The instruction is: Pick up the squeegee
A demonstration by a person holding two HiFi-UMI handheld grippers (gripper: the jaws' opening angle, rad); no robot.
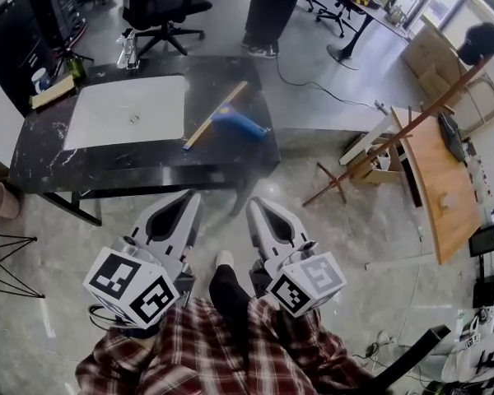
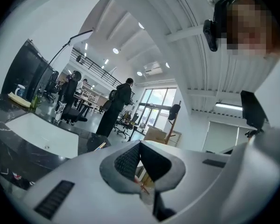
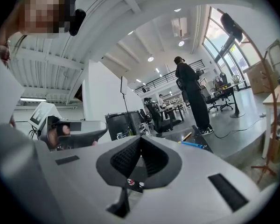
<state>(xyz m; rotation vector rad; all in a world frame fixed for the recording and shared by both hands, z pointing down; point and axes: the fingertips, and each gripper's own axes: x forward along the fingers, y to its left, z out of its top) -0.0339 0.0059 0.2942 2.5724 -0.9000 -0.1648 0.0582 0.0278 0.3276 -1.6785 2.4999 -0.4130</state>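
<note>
Squeegee (image 1: 230,120): one, on table (image 1: 148,159); hand-held grippers (image 1: 192,196) (image 1: 253,204): two, both closed

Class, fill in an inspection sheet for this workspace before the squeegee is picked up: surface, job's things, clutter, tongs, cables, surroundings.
Surface: black marble table, with a white mat lying on it.
Job's things: squeegee flat on the table's right part, beside the mat, untouched.
Clutter: bottle and flat pad at the table's far left corner.
Tongs: left tongs and right tongs both shut, empty, short of the table.
Cables: black cable on the floor beyond the table.
Surroundings: office chair, a standing person, wooden desk to the right.
</note>
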